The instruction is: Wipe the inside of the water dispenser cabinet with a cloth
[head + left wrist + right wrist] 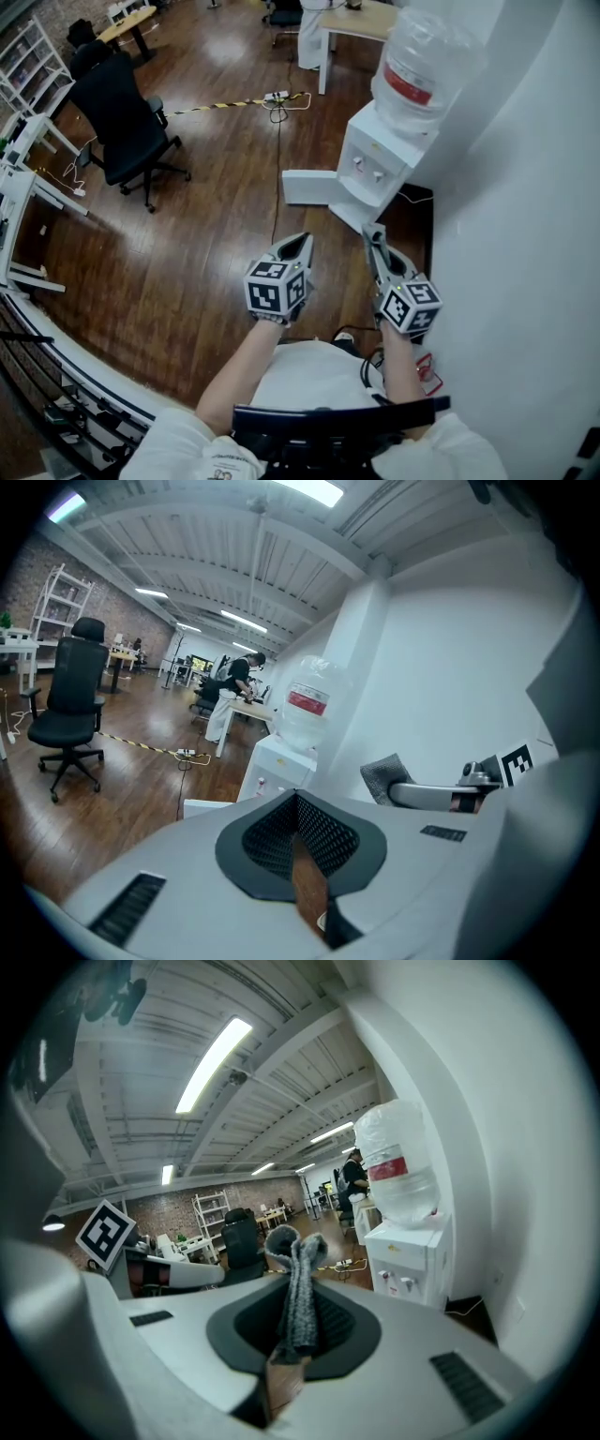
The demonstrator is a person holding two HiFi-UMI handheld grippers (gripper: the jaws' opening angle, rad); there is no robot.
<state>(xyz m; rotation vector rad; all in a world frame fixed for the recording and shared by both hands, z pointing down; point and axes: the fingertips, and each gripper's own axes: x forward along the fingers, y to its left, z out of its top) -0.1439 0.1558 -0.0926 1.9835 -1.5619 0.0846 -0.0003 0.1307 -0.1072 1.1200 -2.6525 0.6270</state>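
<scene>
**A:** Where's the cloth (298,1251) sitting?

**B:** The right gripper (296,1309) is pinching it. It's a grey, folded cloth, and its jaws are closing on it, with the top of the fold sticking out past the tips.

**A:** And the other claw?

**B:** The left gripper (295,803) is carrying nothing. Its jaws are pressing together at the tips. In the head view both are hanging side by side, slightly apart, and pointing toward 12 o'clock.

**A:** Is the water dispenser (380,164) close?

**B:** It's standing ahead of the grippers, at about 1 o'clock from them, and neither one is touching it. A clear bottle (422,56) with a red label is sitting on top. A white door panel (309,186) is jutting from its lower part toward 9 o'clock. I can't see inside the cabinet.

**A:** What's around it?

**B:** A white wall (525,234) is running along at 3 o'clock, and the dispenser is standing against it. Wooden floor (187,262) is spreading out to the left. A black office chair (127,127) is standing at 10 o'clock, well apart. Yellow-and-black striped tape (225,103) is lying between it and the dispenser. Beyond, a person (234,682) is leaning over a desk (361,23) at 12 o'clock.
</scene>
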